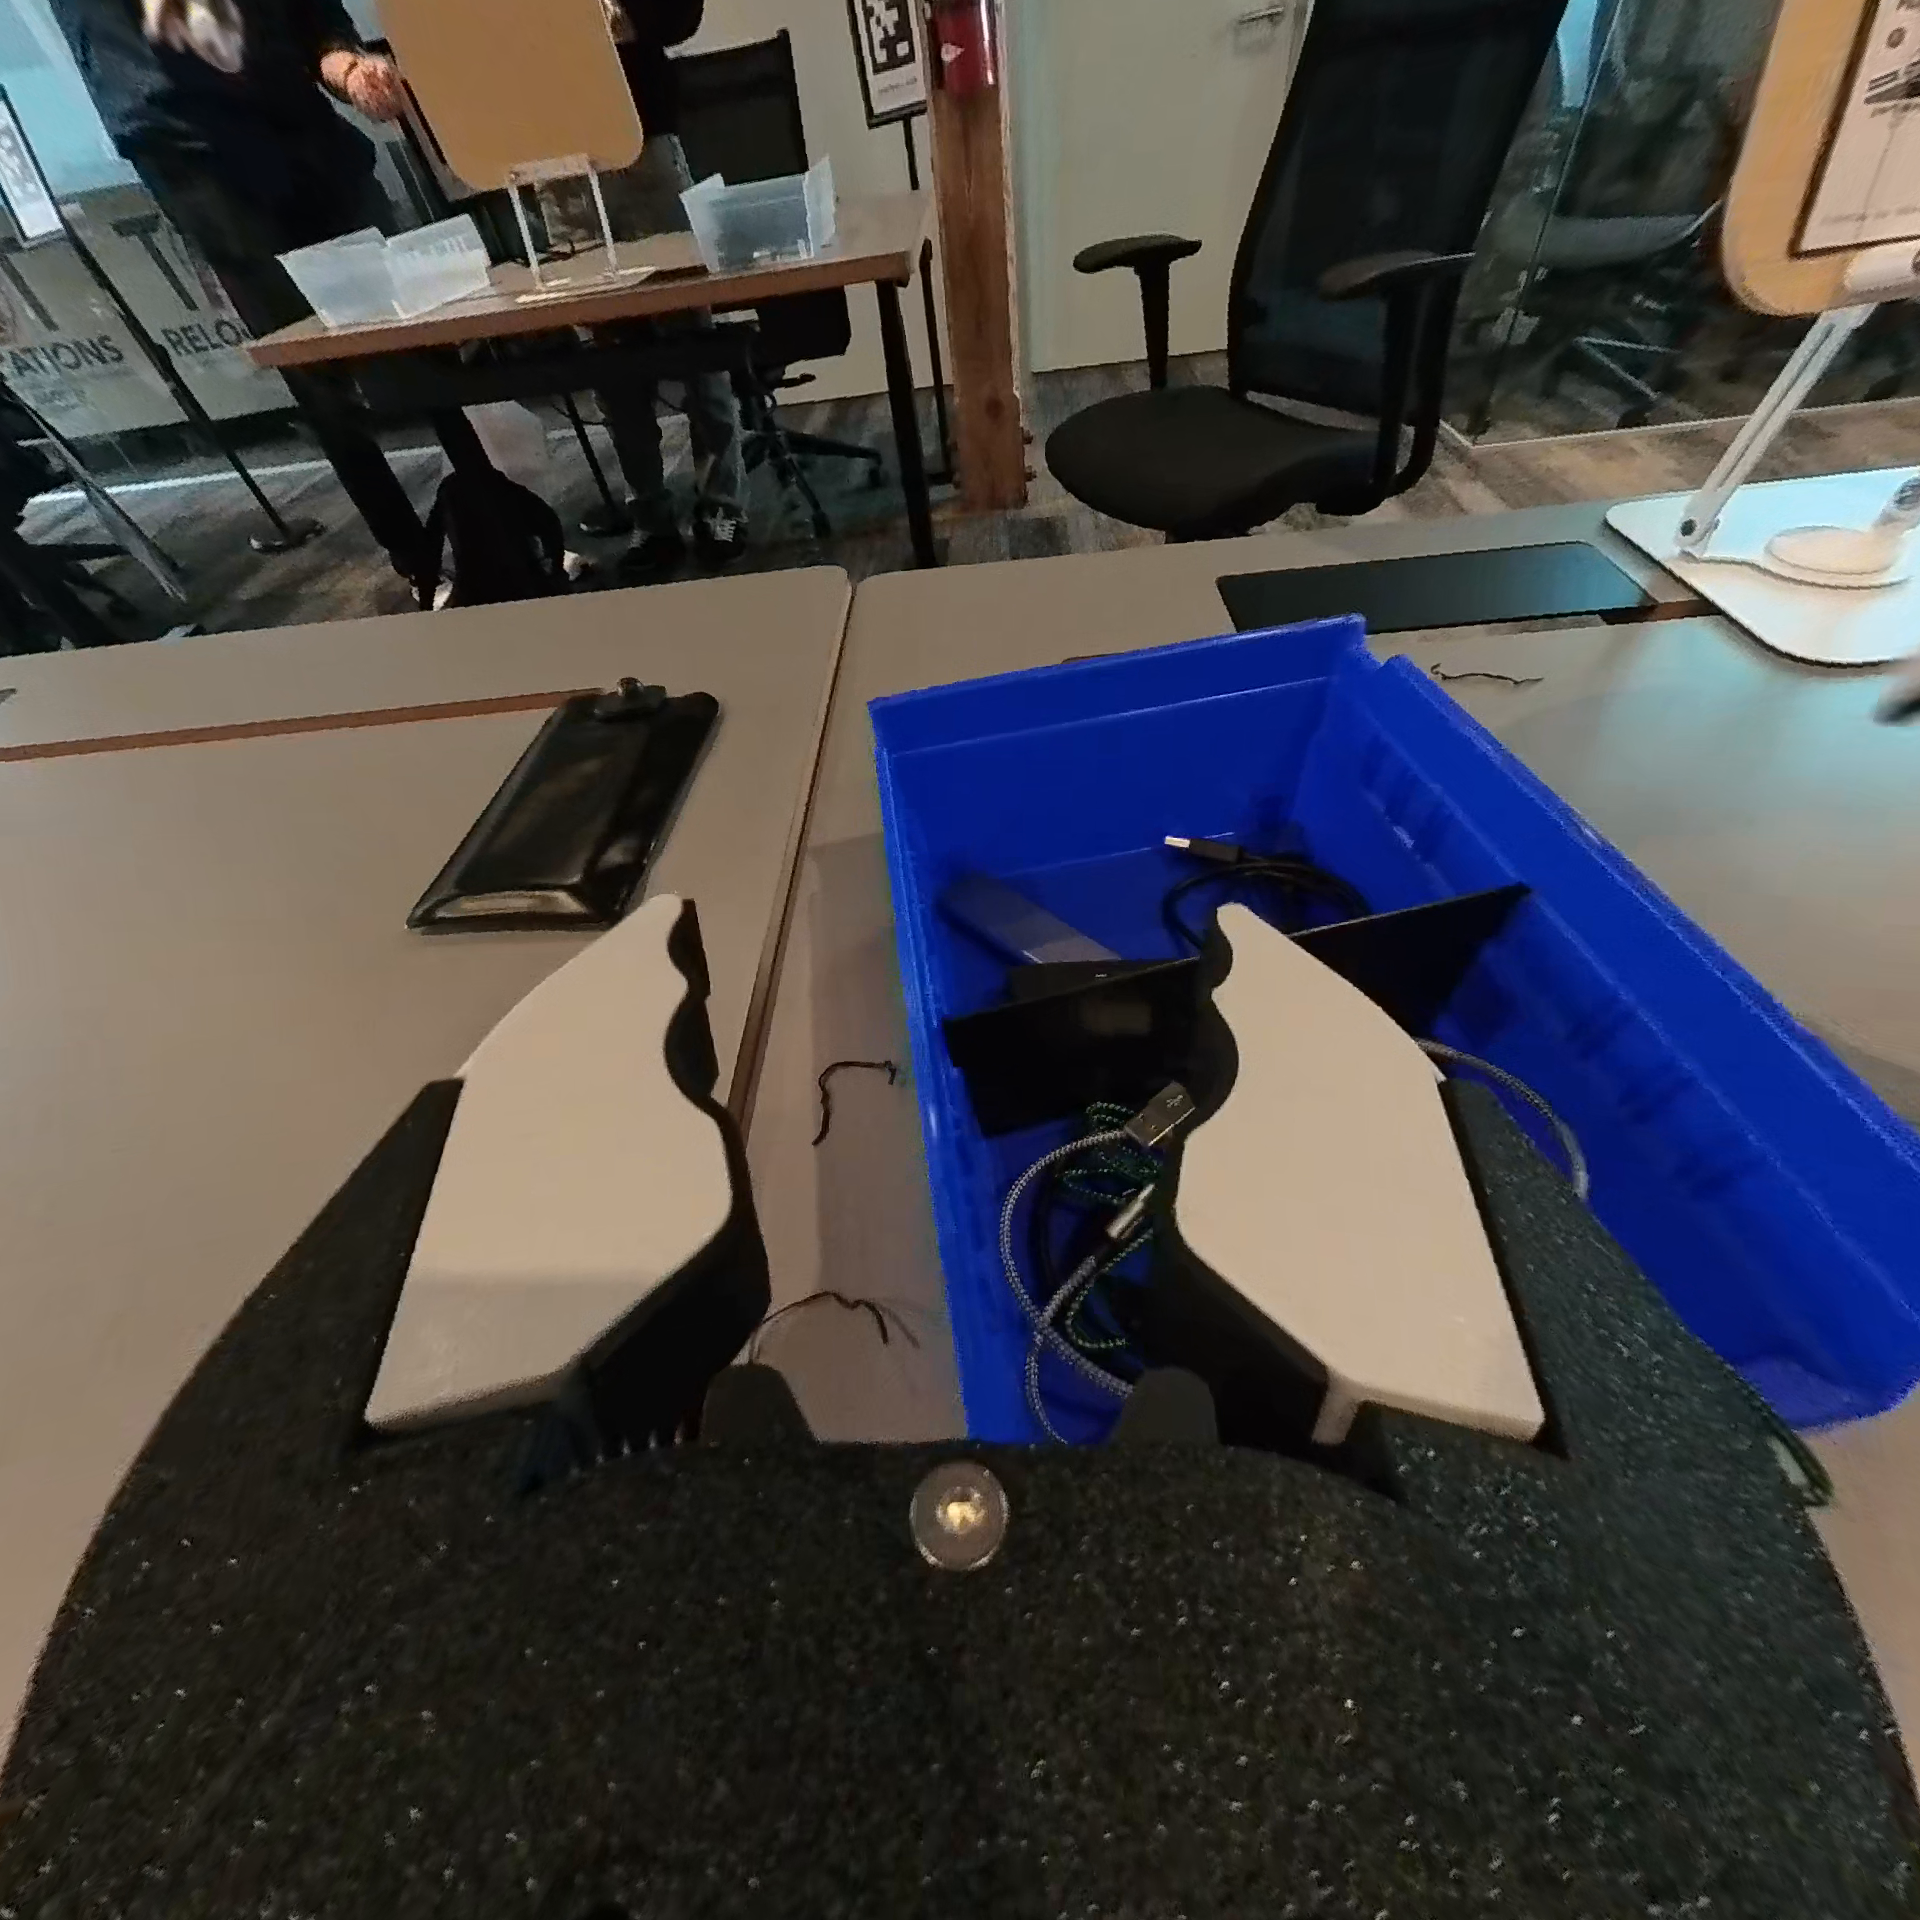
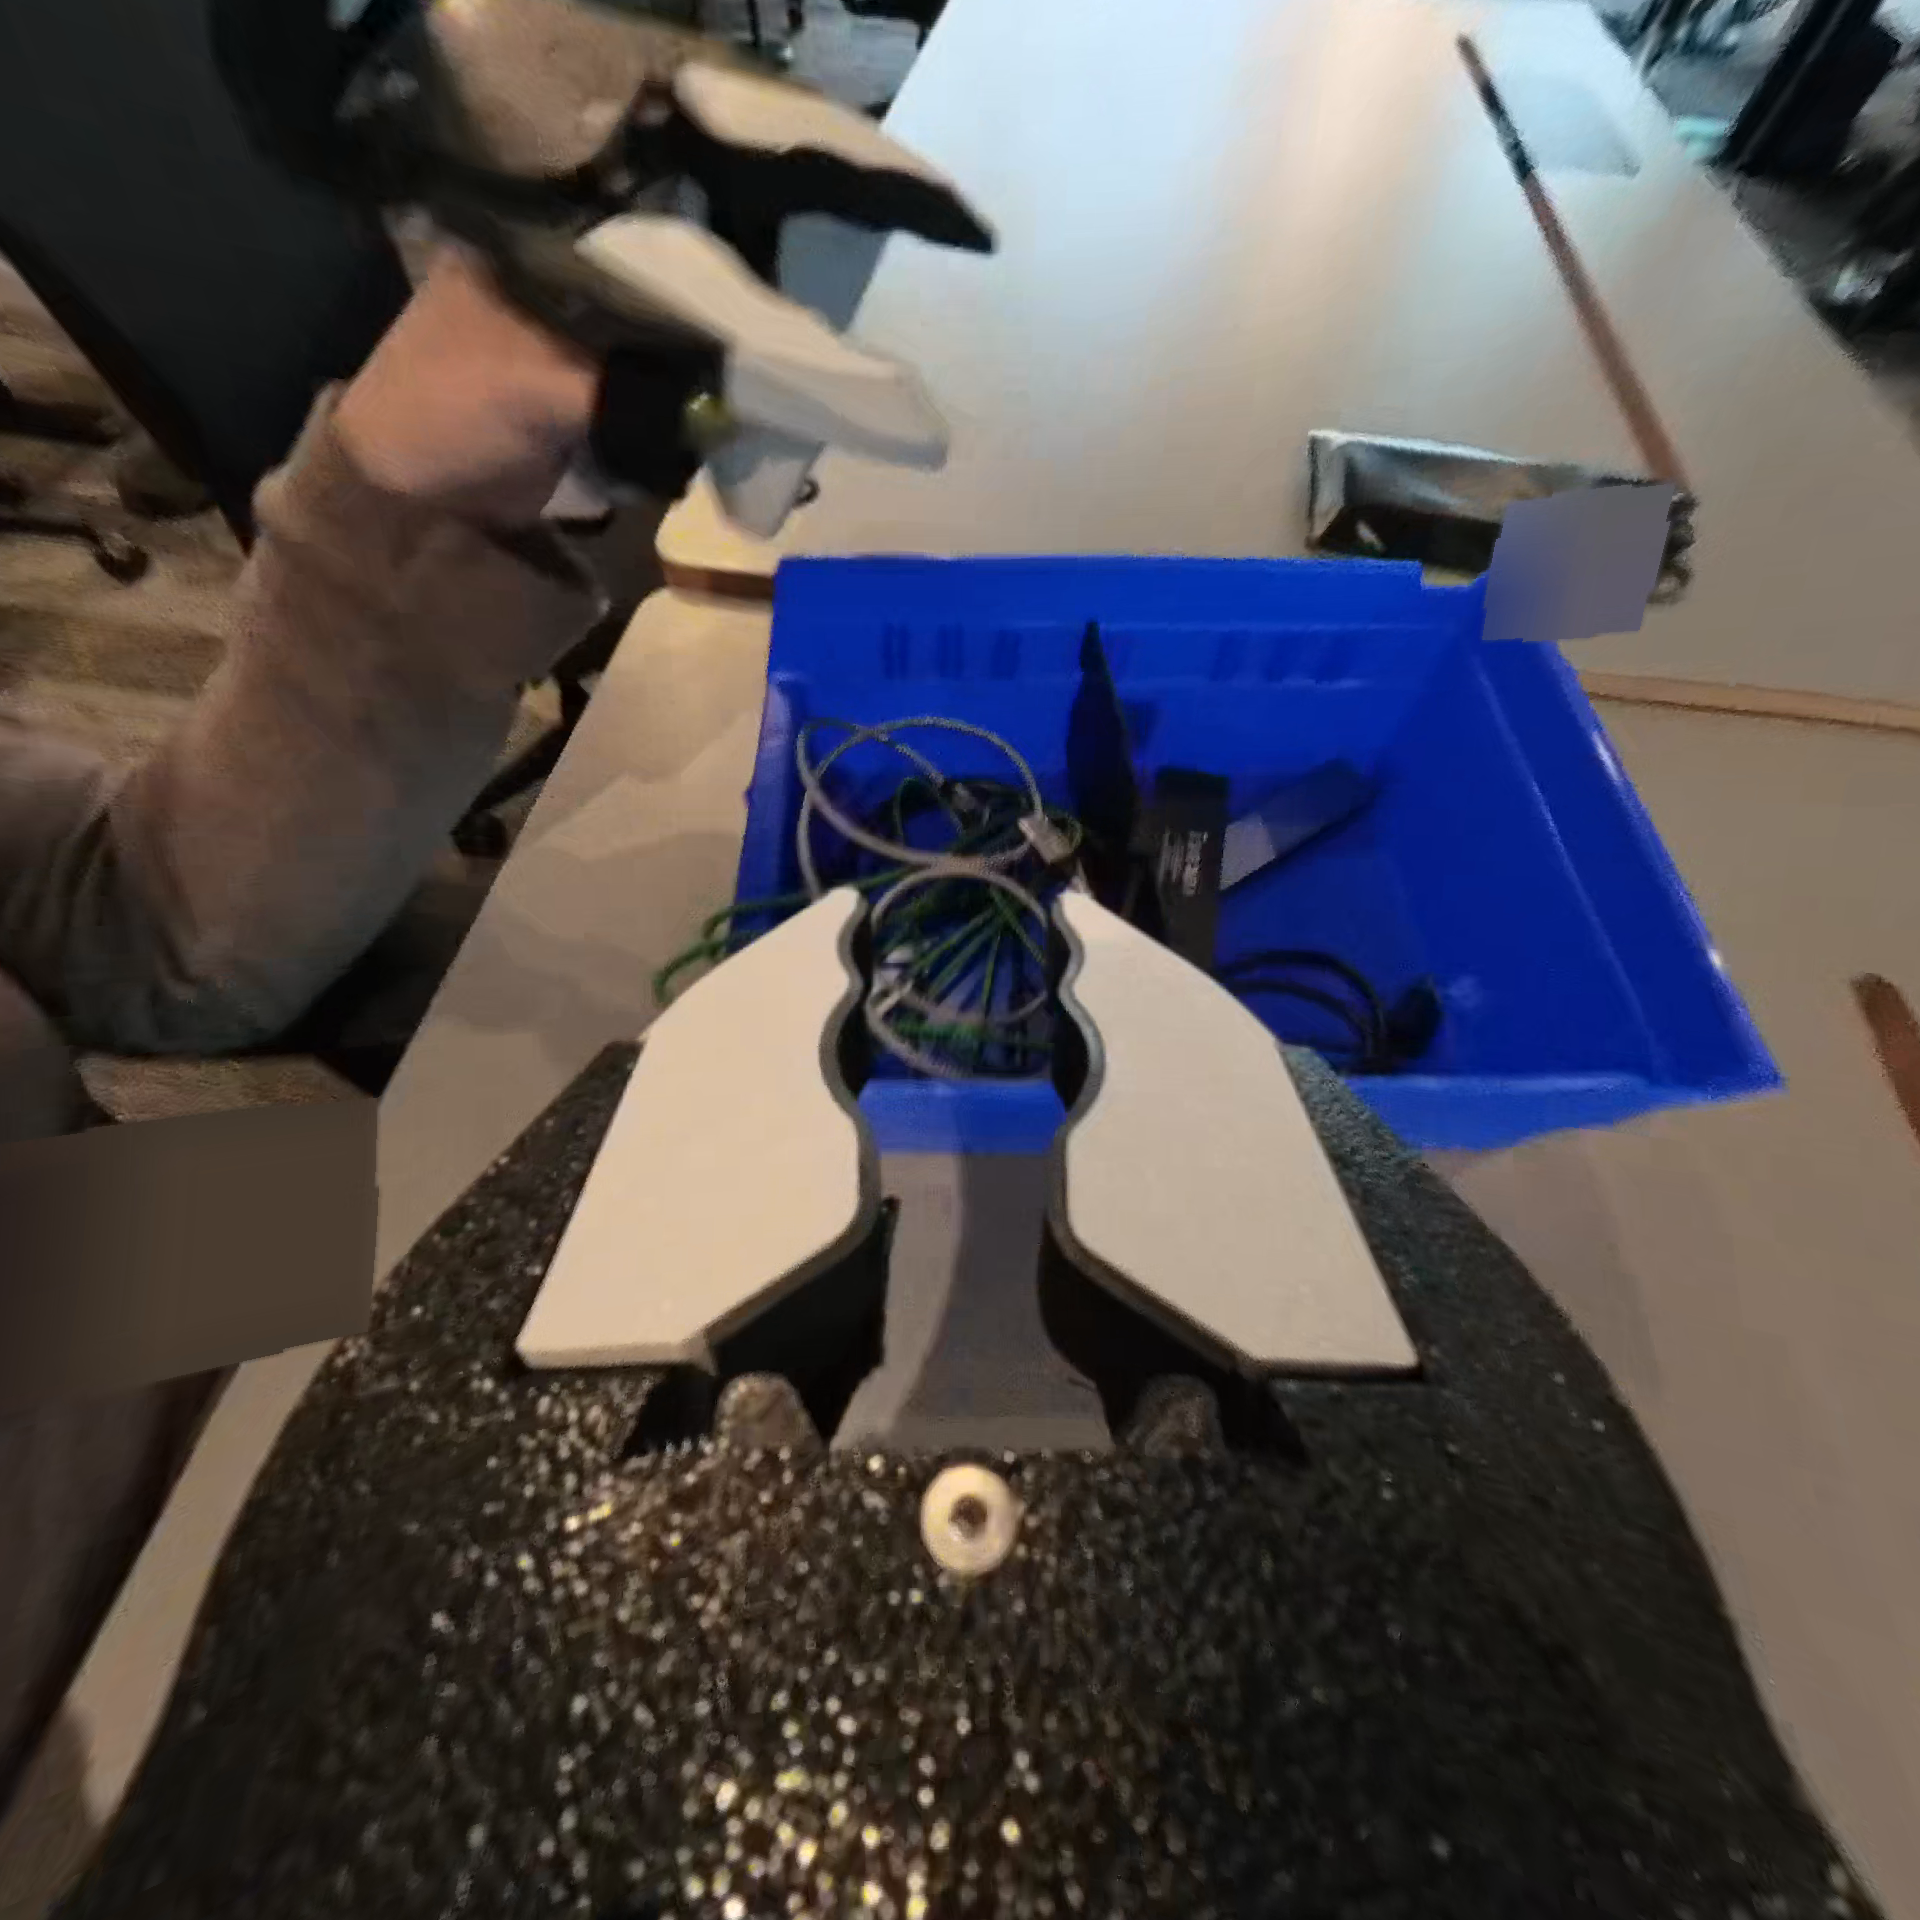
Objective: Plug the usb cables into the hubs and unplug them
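**Both tools released above the blue bin of cables and hubs**

The left tool (image 1: 956, 925) hangs over the grey counter (image 1: 260, 987), at the left edge of the blue bin (image 1: 1662, 1039). Its two white fingers (image 1: 582, 1164) stand wide apart and grasp nothing. The right tool (image 2: 961, 925) points into the same bin from its near side; its fingers are parted with a narrower gap, and nothing is between them, so it is released too. In the right wrist view the left tool (image 2: 914, 343) shows again at the upper left, held in a person's hand (image 2: 468, 436) with a beige sleeve, above the far left corner of the bin; this part is blurred.

A black divider (image 1: 1382, 956) splits the bin in two compartments. In the near compartment of the left wrist view lies a tangle of braided USB cables (image 1: 1081, 1247), grey and green, with one metal plug (image 1: 1158, 1114) on top, turned upward. In the far compartment lie a dark flat hub (image 1: 1029, 930), a second black hub (image 1: 1070, 982) that leans on the divider, and a thin black cable (image 1: 1257, 883) with its plug free.

On the counter, left of the bin, lies a black flat pouch (image 1: 566, 831). A white stand base (image 1: 1787, 561) sits at the far right
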Demonstrator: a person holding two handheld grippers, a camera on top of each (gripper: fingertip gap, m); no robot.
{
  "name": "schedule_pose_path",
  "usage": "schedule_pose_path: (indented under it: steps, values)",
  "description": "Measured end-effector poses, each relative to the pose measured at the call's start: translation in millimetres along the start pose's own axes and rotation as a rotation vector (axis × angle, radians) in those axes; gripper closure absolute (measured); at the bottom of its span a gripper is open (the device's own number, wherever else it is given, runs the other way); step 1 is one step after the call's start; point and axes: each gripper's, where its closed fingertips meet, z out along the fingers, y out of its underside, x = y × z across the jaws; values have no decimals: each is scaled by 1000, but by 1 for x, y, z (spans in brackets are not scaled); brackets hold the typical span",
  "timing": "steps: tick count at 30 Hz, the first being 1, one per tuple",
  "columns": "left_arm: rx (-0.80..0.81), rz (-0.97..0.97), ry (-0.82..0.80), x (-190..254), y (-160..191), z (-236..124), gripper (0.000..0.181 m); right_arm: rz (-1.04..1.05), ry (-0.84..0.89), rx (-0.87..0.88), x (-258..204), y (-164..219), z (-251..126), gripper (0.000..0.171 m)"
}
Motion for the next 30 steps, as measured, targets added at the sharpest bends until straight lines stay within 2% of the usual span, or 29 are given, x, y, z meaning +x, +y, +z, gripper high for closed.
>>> schedule_pose_path:
  steps: [3, 7, 11, 14, 23, 30]
  values:
    - [27, -13, -18, -7, -1, 1, 92, 134, 8, -62, 46, -14, 39, 136]
    - [86, -39, -48, -18, -5, 4, 92, 288, 88, -273, 102, -8, 96, 131]
    - [88, -47, -65, -26, 1, 7, 92, 371, 143, -512, 124, 17, 145, 129]
    - [85, -49, -73, -30, 4, 8, 92, 402, 192, -628, 135, 36, 171, 127]
    - [82, -41, -59, -29, 4, 9, 92, 523, 263, -783, 152, 76, 204, 115]
    - [91, -44, -36, -25, 1, 7, 92, 546, 262, -817, 150, 87, 212, 123]
